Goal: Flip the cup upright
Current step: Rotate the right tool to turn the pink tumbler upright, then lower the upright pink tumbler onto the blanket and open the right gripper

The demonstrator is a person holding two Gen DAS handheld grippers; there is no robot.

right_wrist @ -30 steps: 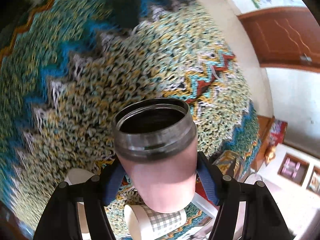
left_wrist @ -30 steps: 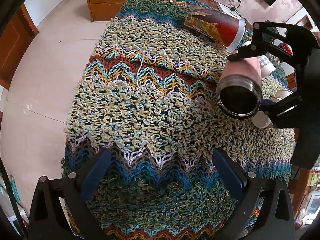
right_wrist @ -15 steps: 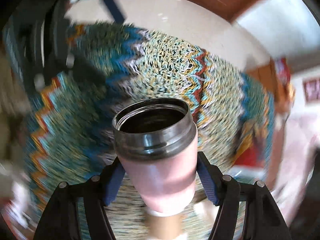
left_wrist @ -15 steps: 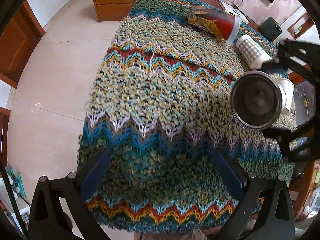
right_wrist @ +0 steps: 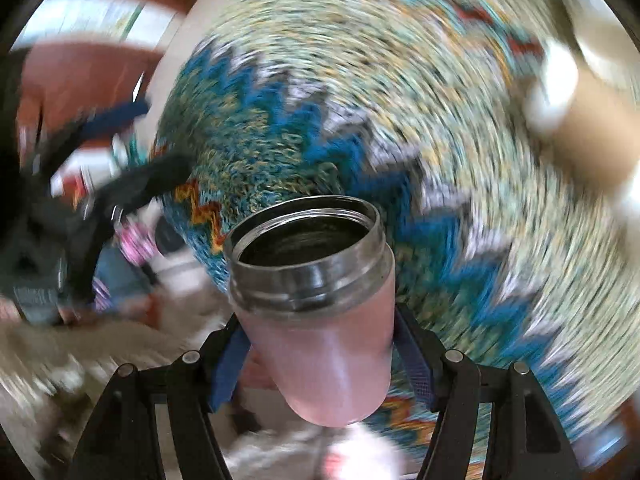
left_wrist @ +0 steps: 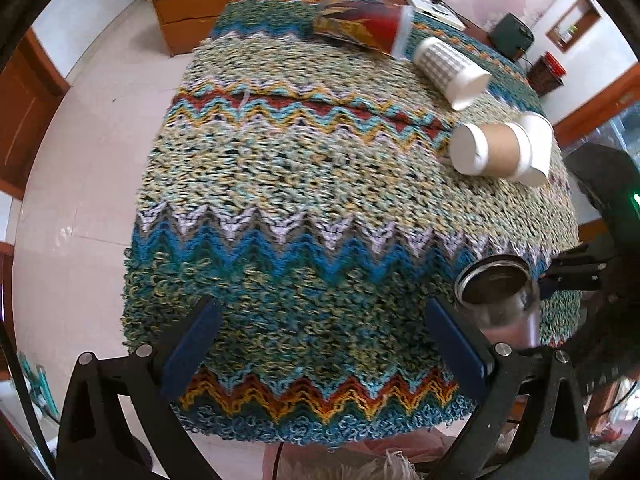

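**Pink steel-rimmed cup held clear of the worktop, partway through being turned upright.**

The right claw (right_wrist: 320,354) is closed on the lower body of the pink cup (right_wrist: 320,344), whose open steel mouth sits at frame centre; the blurred background suggests a turn in progress. In the left wrist view the cup (left_wrist: 498,300) appears at lower right, mouth up, over the near edge of the worktop (left_wrist: 280,184). The left claw (left_wrist: 320,344) is wide open and holds nothing. The step in hand appears to be the reorientation; the next move calls for setting the base flat on the looped zigzag cloth, soft footing that may let it tip. Paper cups (left_wrist: 500,152) and a checked cup (left_wrist: 448,68) lie at upper right; pale tiled floor at left.
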